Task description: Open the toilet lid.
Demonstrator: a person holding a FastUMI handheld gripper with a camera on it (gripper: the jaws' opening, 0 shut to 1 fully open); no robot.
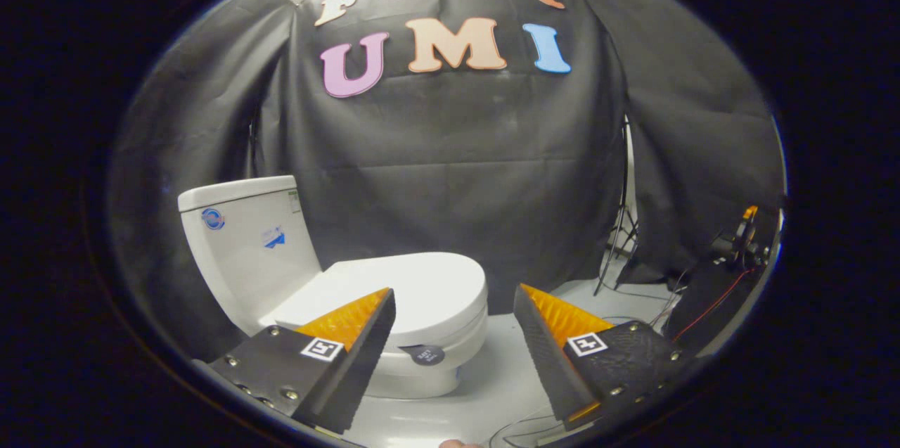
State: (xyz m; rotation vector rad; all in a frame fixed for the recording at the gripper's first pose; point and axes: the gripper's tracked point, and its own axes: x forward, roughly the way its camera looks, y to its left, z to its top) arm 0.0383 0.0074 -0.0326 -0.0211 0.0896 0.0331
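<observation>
A white toilet stands on the floor ahead and to the left of my fingers. Its lid lies flat and closed over the bowl. The tank rises behind it at the left, with small stickers on its side. A dark round tag hangs on the bowl's front under the lid's rim. My gripper is open, fingers spread wide with nothing between them. The left finger overlaps the near side of the lid in the view; the right finger is off to the toilet's right, over bare floor.
Black cloth walls close the booth behind and beside the toilet. A tripod stand and cables sit at the right on the pale floor, near a dark box with wires.
</observation>
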